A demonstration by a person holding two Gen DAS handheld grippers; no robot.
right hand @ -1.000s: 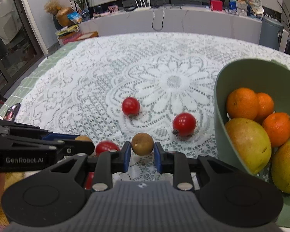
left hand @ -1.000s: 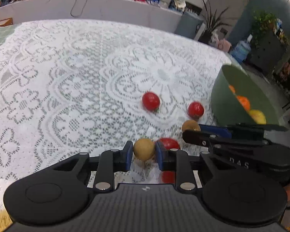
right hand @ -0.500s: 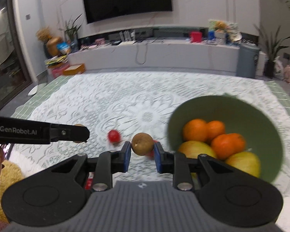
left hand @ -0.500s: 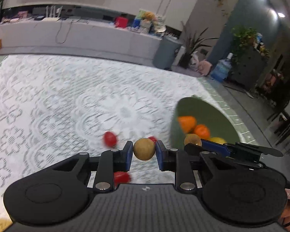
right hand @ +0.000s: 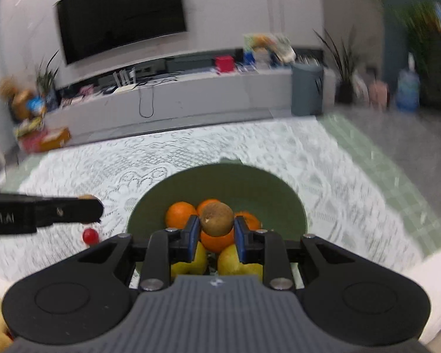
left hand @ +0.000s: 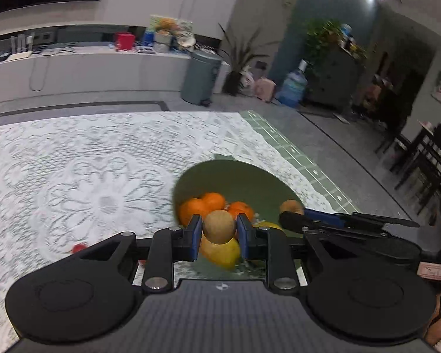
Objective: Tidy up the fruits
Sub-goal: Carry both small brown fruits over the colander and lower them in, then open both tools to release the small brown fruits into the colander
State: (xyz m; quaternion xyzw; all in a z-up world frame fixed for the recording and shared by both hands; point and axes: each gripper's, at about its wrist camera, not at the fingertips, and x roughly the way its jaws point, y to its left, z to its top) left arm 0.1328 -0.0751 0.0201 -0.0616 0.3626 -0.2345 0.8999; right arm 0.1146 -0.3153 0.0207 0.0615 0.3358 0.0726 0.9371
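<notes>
We are now holding 2 brown fruits, clenched in the left gripper [left hand: 219, 231] and right gripper [right hand: 216, 219], above the bowl [right hand: 294, 203] instead of the cloth, nearing release.

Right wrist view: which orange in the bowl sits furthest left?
The orange by the green bowl's left wall, left of the held brown fruit; the other oranges are partly hidden behind or below that fruit.

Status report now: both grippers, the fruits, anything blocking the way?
Left gripper shut on brown fruit. Right gripper shut on second brown fruit. Green bowl ahead, holds oranges. Nothing blocking; red fruit on tablecloth.
</notes>
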